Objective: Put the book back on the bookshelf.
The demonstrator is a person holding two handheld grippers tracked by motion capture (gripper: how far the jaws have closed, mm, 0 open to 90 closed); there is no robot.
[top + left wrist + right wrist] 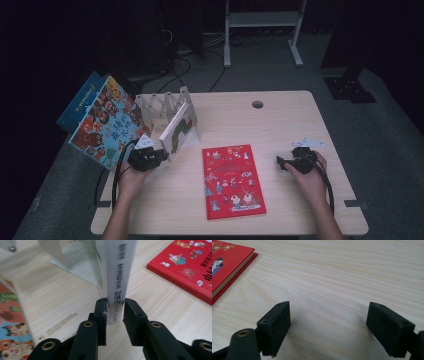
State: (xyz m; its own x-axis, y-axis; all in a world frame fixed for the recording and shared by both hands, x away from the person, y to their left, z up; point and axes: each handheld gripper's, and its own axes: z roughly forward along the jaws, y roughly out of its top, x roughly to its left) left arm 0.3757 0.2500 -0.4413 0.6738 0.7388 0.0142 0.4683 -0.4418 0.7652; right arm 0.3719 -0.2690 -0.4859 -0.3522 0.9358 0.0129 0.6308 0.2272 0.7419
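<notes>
A white picture book (177, 127) stands upright on the wooden table (290, 115), leaning against a white slotted rack (160, 102). My left gripper (162, 155) is at its near bottom corner. In the left gripper view, the two black jaws of the left gripper (115, 308) close on the bottom of the book's printed spine (117, 285), with the pads against both sides. A red picture book (232, 180) lies flat in the middle of the table. My right gripper (281, 162) rests to the right of it, and in its own view the right gripper (328, 322) is open over bare wood.
A large colourful book (105, 122) leans at the table's left edge, with a blue book (80, 97) behind it. A round cable hole (257, 104) sits at the back of the table. The red book's corner (227, 265) lies left of the right jaws.
</notes>
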